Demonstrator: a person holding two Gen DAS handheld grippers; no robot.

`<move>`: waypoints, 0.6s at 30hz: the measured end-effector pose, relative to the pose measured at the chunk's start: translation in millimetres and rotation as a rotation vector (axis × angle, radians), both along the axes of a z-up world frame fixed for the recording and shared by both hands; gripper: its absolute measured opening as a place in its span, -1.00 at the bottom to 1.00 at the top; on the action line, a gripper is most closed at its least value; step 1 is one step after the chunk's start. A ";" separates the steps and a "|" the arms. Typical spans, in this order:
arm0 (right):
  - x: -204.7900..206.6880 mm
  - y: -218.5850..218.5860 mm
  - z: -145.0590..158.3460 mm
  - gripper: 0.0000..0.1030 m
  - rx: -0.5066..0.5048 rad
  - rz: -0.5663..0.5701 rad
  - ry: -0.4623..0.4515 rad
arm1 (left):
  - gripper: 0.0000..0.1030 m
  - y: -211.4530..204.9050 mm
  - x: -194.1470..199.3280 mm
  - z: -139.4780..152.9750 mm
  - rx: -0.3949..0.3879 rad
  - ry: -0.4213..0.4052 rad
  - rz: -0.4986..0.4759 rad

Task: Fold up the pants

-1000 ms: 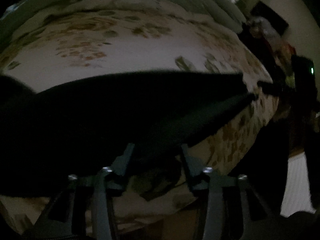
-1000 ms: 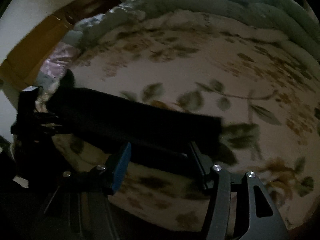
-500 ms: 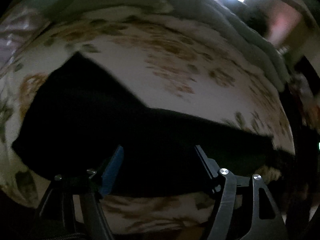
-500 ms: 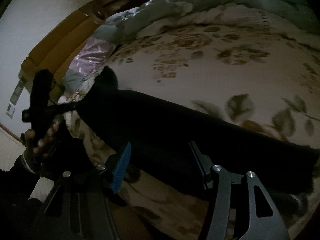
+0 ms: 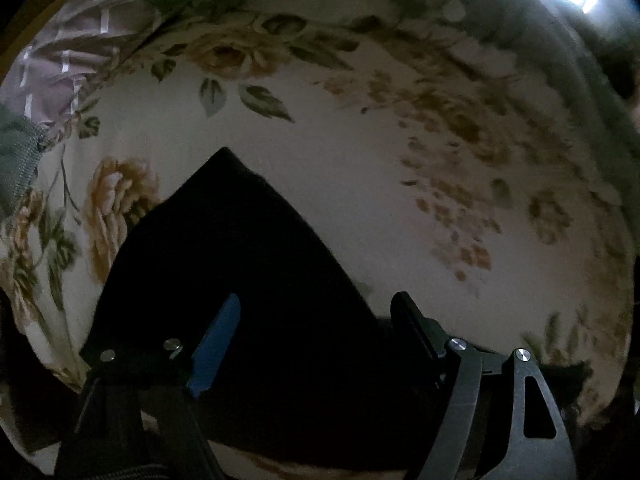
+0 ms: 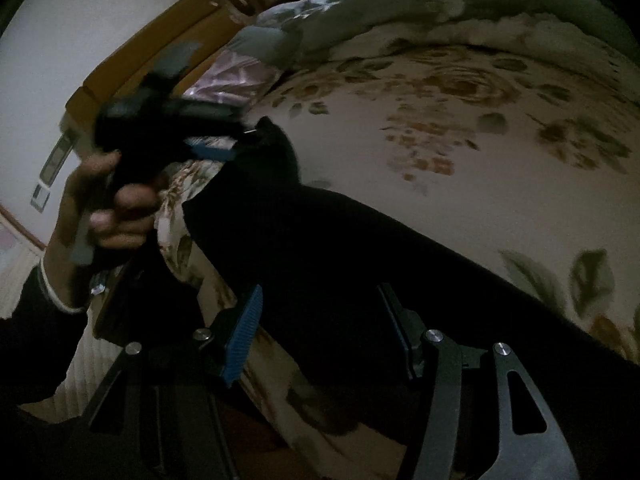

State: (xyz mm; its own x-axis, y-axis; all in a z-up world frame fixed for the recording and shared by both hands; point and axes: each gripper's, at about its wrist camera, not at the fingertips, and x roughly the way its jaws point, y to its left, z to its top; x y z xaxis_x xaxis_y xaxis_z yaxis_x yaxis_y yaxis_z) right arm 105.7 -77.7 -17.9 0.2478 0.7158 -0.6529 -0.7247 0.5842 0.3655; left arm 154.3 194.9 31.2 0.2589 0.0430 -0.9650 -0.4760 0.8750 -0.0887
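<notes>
Black pants (image 5: 248, 280) lie flat on a floral bedsheet (image 5: 380, 168), near the bed's front edge. In the right wrist view the pants (image 6: 360, 264) stretch from upper left to lower right. My left gripper (image 5: 316, 320) is open, its jaws wide apart above the pants' waist end. It also shows in the right wrist view (image 6: 236, 140), blurred, held by a hand just at the pants' far corner. My right gripper (image 6: 320, 316) is open over the middle of the pants, holding nothing.
A grey-green quilt (image 6: 460, 4) is bunched along the far side of the bed. A pink checked pillow (image 5: 68, 76) lies at the head, by a wooden headboard (image 6: 132, 60). The bed's front edge (image 6: 280, 380) drops off below the grippers.
Both grippers have swung left along the pants toward the waist end. The left gripper now hovers over the pointed waist corner; the trouser leg end has left the right view.
</notes>
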 end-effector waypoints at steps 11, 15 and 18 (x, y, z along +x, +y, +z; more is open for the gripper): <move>6.6 64.7 -38.0 0.15 -0.081 0.099 0.027 | -0.32 5.0 18.5 -50.3 0.048 0.156 0.021; 7.6 77.5 -48.4 -0.44 -0.128 0.101 0.004 | -0.88 14.6 2.9 -48.1 -0.001 0.098 0.034; 7.4 73.9 -42.7 -0.84 -0.104 0.103 -0.008 | -0.92 19.3 -17.9 -31.2 -0.029 -0.012 0.043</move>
State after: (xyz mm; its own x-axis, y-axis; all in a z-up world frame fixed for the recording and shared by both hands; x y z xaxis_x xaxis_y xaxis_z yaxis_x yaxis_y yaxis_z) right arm 113.1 -3.8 -60.6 0.1824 0.6665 -0.7228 -0.7852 0.5412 0.3010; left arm 136.4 214.3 0.1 0.2689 0.0258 -0.9628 -0.5115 0.8509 -0.1200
